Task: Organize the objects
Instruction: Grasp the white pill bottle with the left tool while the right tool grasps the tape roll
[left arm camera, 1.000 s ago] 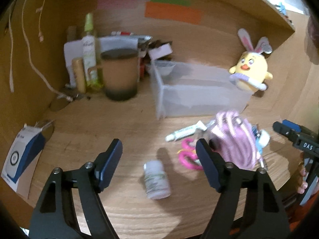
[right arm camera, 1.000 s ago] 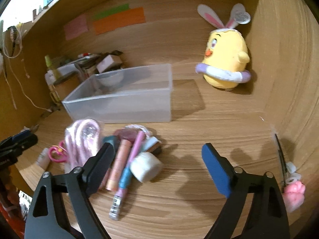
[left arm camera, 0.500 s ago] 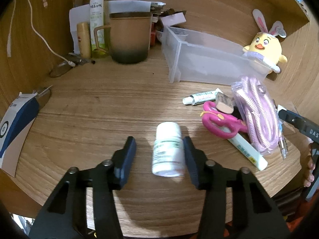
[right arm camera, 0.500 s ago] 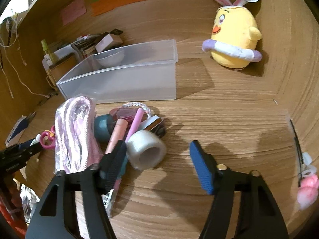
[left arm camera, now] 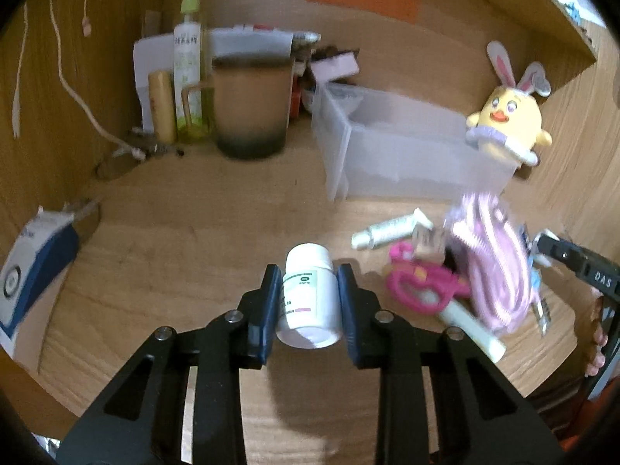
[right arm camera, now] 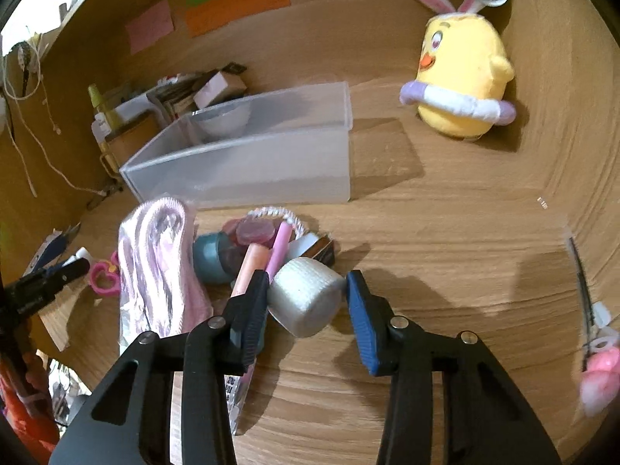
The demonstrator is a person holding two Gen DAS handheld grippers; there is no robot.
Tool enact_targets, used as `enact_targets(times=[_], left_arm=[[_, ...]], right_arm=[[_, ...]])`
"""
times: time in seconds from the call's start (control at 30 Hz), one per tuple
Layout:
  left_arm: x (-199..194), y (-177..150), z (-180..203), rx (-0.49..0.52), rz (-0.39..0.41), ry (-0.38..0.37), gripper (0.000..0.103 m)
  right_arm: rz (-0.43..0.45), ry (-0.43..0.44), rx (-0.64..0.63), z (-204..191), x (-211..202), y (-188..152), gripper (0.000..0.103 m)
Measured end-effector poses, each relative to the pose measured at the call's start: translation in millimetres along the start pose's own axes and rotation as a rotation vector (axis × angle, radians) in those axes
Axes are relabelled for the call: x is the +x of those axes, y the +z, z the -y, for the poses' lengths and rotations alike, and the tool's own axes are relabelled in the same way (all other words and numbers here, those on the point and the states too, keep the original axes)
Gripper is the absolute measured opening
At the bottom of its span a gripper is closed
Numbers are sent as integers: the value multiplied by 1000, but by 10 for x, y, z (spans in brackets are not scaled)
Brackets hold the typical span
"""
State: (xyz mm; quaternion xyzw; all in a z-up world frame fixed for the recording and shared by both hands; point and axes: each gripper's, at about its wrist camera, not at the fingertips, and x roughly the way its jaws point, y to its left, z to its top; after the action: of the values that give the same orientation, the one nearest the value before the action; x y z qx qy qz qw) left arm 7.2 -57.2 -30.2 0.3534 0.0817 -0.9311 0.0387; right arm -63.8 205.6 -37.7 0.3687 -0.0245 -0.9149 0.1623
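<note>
Left tool (left arm camera: pixel 308 294): half a second ago the white pill bottle (left arm camera: pixel 309 298) lay loose between spread pads; now it is clamped, both blue pads (left arm camera: pixel 271 302) pressed on its sides. The bottle is held cap forward and looks raised off the worktop (left arm camera: pixel 186 240), with a shadow underneath, though lift-off cannot be confirmed from this one view. The view is also pitched up compared with the earlier frame, so a carry seems to be starting.

Right tool (right arm camera: pixel 306 290): the gap has been narrowed around the white tape roll (right arm camera: pixel 306 296) since a second ago. The left pad is touching or nearly touching the roll; a sliver of gap is visible at the right pad. Not clenched yet, so it is judged as mid-close with nothing gripped. The roll sits on the worktop at the edge of the clutter pile, just beside the pink pen (right arm camera: pixel 279 250) and the teal jar (right arm camera: pixel 212 257).

The clear plastic bin (right arm camera: pixel 240 170) stands behind the pile and holds only a small bowl-like item at its far end, as far as can be seen. It is the likely drop target.

Meaning for the task: one object is secured and a second is about to be. The pink cable bundle (left arm camera: pixel 492 267), pink scissors (left arm camera: pixel 416 290) and white tube (left arm camera: pixel 381 230) are not yet sorted.
</note>
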Motion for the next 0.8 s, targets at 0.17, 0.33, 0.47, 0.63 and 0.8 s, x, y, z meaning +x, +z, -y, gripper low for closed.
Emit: enact_targets(times=[0.17, 0.33, 0.47, 0.63, 0.8], left_arm=[[-110, 299, 56, 15, 78, -28, 29], [-170, 611, 171, 53, 142, -44, 29], [-130, 840, 271, 80, 170, -55, 29], [53, 1088, 377, 87, 144, -85, 29], [296, 1290, 413, 88, 96, -122, 29]], right_arm=[[69, -22, -21, 1, -151, 199, 38], [139, -36, -53, -52, -263, 459, 38], [194, -45, -82, -153, -290, 706, 38], [227, -36, -89, -244, -244, 953, 38], [221, -18, -94, -303, -114, 1164, 38]])
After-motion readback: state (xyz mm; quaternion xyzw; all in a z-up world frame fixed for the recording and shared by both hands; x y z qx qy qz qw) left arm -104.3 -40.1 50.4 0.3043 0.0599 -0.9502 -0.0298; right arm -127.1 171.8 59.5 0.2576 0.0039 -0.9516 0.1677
